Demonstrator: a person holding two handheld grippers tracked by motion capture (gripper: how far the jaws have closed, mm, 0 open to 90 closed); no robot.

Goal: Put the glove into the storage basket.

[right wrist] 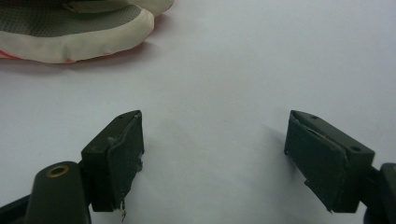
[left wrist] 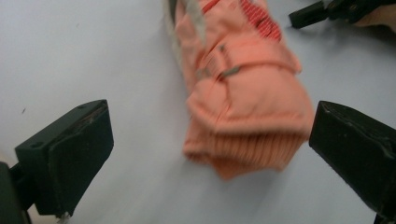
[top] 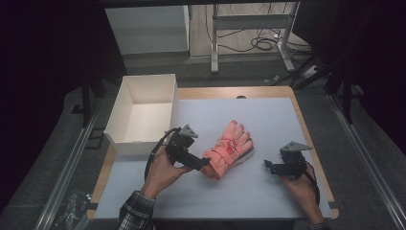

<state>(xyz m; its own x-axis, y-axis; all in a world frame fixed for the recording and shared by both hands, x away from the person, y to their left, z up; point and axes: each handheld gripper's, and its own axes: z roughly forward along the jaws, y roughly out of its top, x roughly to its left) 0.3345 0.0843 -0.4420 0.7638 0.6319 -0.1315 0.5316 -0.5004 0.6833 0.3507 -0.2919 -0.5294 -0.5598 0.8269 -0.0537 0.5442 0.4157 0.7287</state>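
A salmon-pink glove [top: 229,149] with red markings lies on the white table mat, fingers pointing away from me. Seen from the left gripper view, the glove [left wrist: 243,107] has its ribbed cuff nearest the camera. My left gripper [top: 203,163] hovers just left of the cuff, open, the cuff ahead of its jaws and untouched. My right gripper [top: 268,166] rests low on the mat to the glove's right, open with nothing between its pads [right wrist: 121,154]. In the right gripper view the glove's pale grey-dotted edge [right wrist: 79,32] lies at the upper left, apart from the jaws.
An open white cardboard box [top: 117,115] stands at the table's far left. The mat [top: 273,120] is edged by a wooden table rim. Beyond the table are a metal frame and cables on the floor.
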